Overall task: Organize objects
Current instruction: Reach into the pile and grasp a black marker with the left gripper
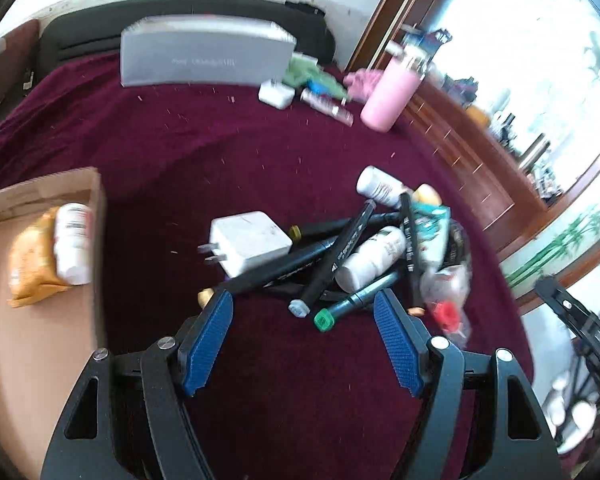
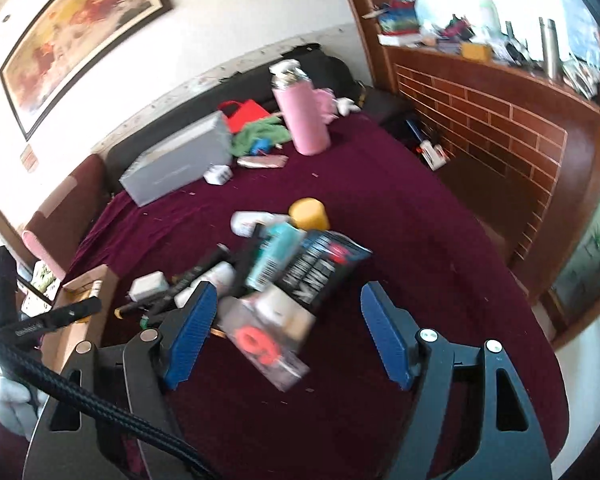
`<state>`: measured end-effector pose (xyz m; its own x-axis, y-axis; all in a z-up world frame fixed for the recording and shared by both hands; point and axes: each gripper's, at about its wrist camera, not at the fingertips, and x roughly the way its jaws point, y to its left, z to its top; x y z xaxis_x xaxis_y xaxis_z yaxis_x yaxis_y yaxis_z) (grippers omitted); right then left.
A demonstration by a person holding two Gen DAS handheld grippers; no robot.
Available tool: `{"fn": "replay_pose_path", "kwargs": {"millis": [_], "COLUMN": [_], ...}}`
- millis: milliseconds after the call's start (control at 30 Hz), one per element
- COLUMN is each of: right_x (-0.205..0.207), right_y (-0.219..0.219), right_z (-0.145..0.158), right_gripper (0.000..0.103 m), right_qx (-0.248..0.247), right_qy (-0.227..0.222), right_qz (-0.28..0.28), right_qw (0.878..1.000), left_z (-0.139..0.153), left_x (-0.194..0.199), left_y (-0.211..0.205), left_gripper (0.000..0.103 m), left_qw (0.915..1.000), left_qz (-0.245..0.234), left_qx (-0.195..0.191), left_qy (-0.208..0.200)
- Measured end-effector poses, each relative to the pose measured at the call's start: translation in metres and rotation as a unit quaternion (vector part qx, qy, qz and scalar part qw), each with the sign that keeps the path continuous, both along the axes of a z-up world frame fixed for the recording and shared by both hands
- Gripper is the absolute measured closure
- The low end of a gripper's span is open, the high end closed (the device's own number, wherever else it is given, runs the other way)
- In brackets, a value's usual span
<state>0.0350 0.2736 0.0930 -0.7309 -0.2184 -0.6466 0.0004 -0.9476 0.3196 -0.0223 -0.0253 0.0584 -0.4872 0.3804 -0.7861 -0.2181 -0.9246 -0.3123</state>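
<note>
The left gripper (image 1: 304,308) hangs over the maroon cloth (image 1: 260,152) with its blue-padded jaws spread wide and nothing between them. Just past its fingertips lies a heap of black markers (image 1: 340,252), one with a green cap (image 1: 325,319) and one with a grey cap (image 1: 299,307), crossing over a white bottle (image 1: 370,258). A white charger (image 1: 248,244) with its prongs out touches the heap's left edge. A second white bottle (image 1: 378,186) and a teal packet (image 1: 432,232) lie on the far side. To the left a cardboard box (image 1: 40,320) holds an orange packet (image 1: 30,260) and a white bottle (image 1: 74,244) side by side.

The right gripper (image 2: 286,308) also stands wide apart and grips nothing. A clear packet with red rings (image 2: 260,340), blurred, lies between its jaws, apart from both pads. Beyond it sit a black snack bag (image 2: 320,264), the teal packet (image 2: 276,256) and a yellow cylinder (image 2: 309,213).

Farther back a grey box (image 2: 176,160), a green cloth (image 2: 260,132) and a pink bottle (image 2: 304,120) stand near the cloth's far edge
</note>
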Motion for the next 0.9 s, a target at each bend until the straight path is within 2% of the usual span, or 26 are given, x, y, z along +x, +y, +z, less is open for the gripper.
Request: {"fn": "replay_pose_path", "kwargs": {"millis": [100,233,333,433,500,567,633,700,800,900], "right_x": [-0.006,-0.010,-0.012,-0.013,-0.016,-0.015,-0.015,-0.015,-0.015,-0.014], "right_y": [0.009,0.016,0.017,0.019,0.020,0.021,0.020,0.020,0.021,0.023], "right_z": [-0.011,-0.019,-0.024,-0.031,-0.036,-0.040,-0.043,-0.045,-0.049,-0.054], "right_gripper": [0.028,0.028,0.028,0.028,0.028,0.028,0.028,0.028,0.028,0.028], "right_qx": [-0.011,-0.026,-0.035,-0.044,-0.052,-0.061,-0.066,-0.066,-0.069,-0.076], "right_qy": [-0.014,-0.025,-0.030,-0.034,-0.040,-0.047,-0.052,-0.052,-0.056,-0.062], "right_qz": [-0.005,0.003,0.010,0.014,0.014,0.015,0.017,0.016,0.012,0.010], "right_qw": [1.000,0.999,0.999,0.998,0.998,0.997,0.996,0.996,0.996,0.995], "left_z": [-0.011,-0.017,-0.030,-0.033,-0.038,-0.039,-0.038,-0.032,-0.022,-0.025], "left_x": [-0.019,-0.039,-0.039,-0.017,-0.002,0.019,0.033,0.038,0.029,0.005], "left_y": [0.023,0.054,0.074,0.094,0.100,0.107,0.106,0.103,0.093,0.084], "left_gripper": [0.036,0.036,0.034,0.036,0.037,0.037,0.037,0.037,0.037,0.037], "left_qw": [0.9995,0.9937,0.9916,0.9832,0.9824,0.9761,0.9749,0.9755,0.9786,0.9879], "left_qz": [0.005,0.009,-0.036,-0.093,-0.126,-0.170,-0.185,-0.178,-0.139,-0.096], "left_qx": [-0.031,-0.104,-0.122,-0.155,-0.137,-0.133,-0.121,-0.130,-0.146,-0.119], "left_qy": [-0.003,0.040,0.021,0.026,-0.010,-0.019,-0.024,0.000,0.041,0.024]}}
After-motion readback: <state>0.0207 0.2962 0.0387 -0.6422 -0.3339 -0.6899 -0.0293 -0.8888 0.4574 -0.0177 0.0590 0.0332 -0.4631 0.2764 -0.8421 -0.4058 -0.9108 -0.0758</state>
